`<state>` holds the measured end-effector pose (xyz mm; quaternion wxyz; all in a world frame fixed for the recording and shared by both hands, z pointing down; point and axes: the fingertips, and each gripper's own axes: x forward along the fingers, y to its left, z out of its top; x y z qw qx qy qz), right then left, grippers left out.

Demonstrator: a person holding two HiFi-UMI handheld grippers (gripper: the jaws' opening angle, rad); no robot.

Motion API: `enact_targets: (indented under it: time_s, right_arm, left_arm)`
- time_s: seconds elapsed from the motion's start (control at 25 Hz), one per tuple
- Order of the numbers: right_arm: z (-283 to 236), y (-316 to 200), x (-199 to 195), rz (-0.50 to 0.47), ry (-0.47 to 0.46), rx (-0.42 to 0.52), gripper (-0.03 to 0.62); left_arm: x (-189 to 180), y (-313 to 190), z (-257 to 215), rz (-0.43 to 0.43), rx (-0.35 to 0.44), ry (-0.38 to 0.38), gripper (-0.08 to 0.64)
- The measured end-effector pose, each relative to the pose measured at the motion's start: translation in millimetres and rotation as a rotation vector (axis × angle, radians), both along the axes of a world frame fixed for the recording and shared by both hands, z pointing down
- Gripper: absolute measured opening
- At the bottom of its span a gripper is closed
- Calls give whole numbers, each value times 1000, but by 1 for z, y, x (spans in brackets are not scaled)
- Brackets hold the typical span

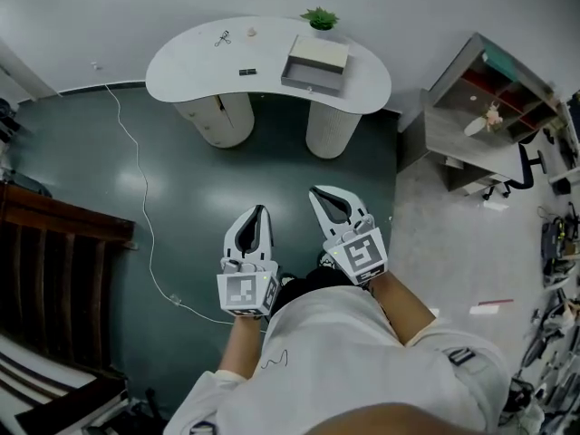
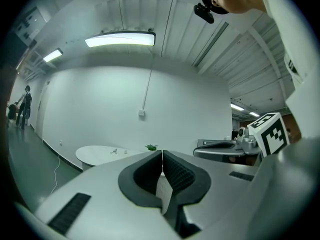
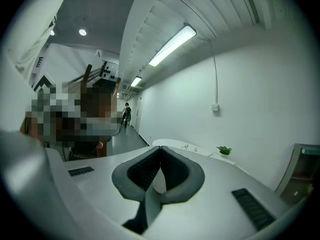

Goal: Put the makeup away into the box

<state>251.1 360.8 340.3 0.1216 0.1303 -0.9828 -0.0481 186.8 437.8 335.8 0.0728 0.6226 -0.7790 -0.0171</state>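
Down near the waist, my left gripper point(image 1: 261, 211) and right gripper point(image 1: 319, 191) both pressed together, pinching nothing, white table point(image 1: 181, 62) well ahead, box point(image 1: 314, 64) on it, small makeup pieces point(image 1: 223, 37) left of it.

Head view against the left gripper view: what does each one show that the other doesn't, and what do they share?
Only the head view shows the box, the floor cable and the shelf unit. Only the left gripper view shows the ceiling light and the wall socket. Both show the white table, the plant, the left gripper and the right gripper.
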Motion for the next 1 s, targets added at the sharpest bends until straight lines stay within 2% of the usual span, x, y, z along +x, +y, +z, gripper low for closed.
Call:
enact_targets:
  time_s: [0.2, 0.48, 0.76, 0.92, 1.0]
  right_arm:
    - [7, 6, -5, -15, 17, 15, 7]
    - [18, -7, -11, -8, 47, -25, 29]
    - [20, -58, -59, -68, -5, -39, 38]
    - [4, -104, -100, -110, -98, 1, 41]
    - [-5, -130, -115, -117, -112, 2, 41]
  left_arm:
    - [0, -3, 8, 38, -7, -7, 23]
    - [-3, -17, 18, 44, -35, 16, 23]
    - [-45, -60, 20, -21, -57, -18, 23]
    - [-83, -101, 11, -57, -69, -38, 22]
    - [-99, -128, 3, -67, -59, -51, 23]
